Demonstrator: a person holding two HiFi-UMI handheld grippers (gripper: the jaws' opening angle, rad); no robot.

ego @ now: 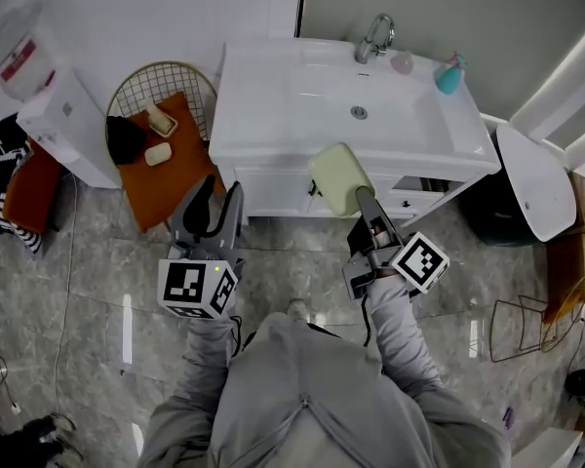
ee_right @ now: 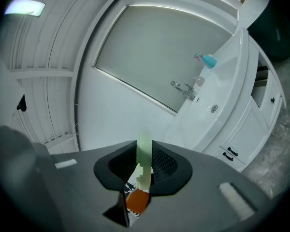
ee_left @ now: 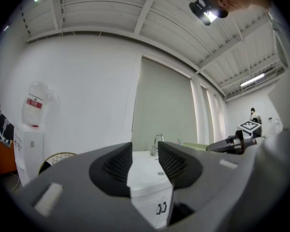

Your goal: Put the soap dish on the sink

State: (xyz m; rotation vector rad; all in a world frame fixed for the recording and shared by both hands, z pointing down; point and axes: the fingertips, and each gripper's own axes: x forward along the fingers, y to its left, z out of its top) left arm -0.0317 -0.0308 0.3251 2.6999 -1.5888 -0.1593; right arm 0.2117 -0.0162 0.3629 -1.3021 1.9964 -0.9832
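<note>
The dish [ego: 339,176] is pale green, the sink [ego: 302,105] white, the bottle [ego: 449,74] teal, the cloth [ego: 175,188] orange, the floor [ego: 88,291] grey and marble-veined.

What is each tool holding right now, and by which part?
The right tool pinches the pale green soap dish by its near edge. The left tool holds nothing; its jaws stand apart.

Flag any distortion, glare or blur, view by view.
Head view: sharp, evenly lit, with pale light streaks on the glossy floor. Left gripper view: heavy fisheye, dark corners, a bright light flaring at the top. Right gripper view: fisheye and tilted, so the sink bows; the soap dish in the jaws is soft-edged.
</note>
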